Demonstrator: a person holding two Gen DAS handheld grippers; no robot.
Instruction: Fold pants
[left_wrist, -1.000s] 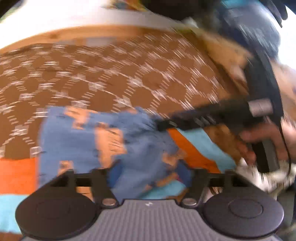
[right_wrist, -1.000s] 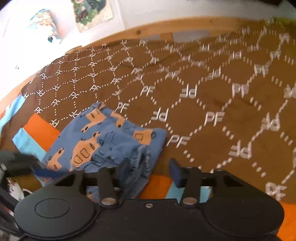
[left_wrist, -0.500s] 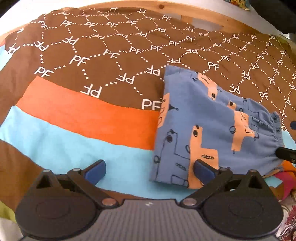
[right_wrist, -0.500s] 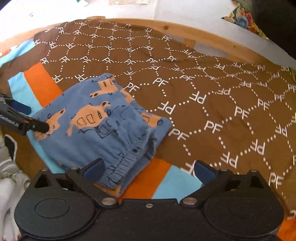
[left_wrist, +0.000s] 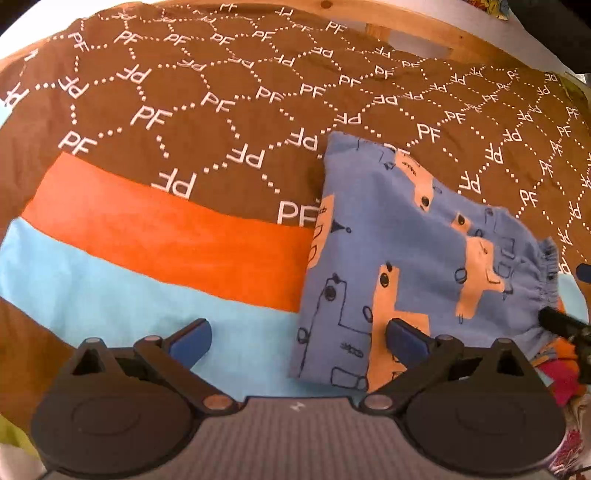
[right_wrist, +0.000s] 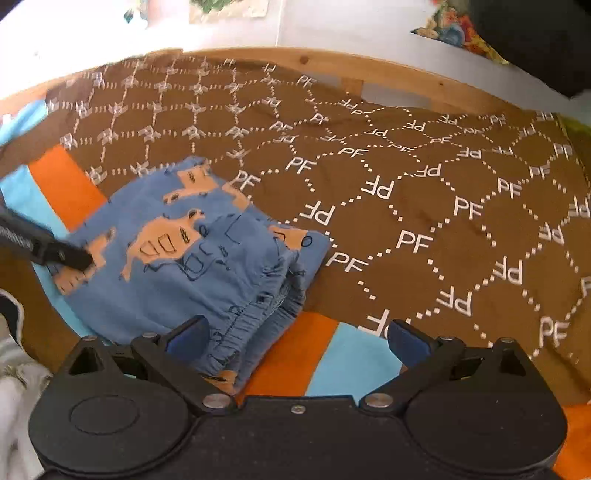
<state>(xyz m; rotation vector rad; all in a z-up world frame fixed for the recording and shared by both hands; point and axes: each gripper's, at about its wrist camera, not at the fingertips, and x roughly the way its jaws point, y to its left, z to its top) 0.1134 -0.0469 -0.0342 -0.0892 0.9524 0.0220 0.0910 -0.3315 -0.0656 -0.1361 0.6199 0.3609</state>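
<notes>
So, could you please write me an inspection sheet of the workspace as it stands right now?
Surface: bedspread, brown with a white PF print plus orange and light blue bands, on a bed with a wooden frame.
Job's things: blue pants with an orange vehicle print, folded into a compact stack, elastic waistband toward the right tongs.
Clutter: white cloth at the bed's edge; pink patterned fabric beside the pants.
Grippers: left tongs open, one finger over the pants' corner; right tongs open at the waistband.
Cables: nothing seen.
Surroundings: white wall with pictures.
</notes>
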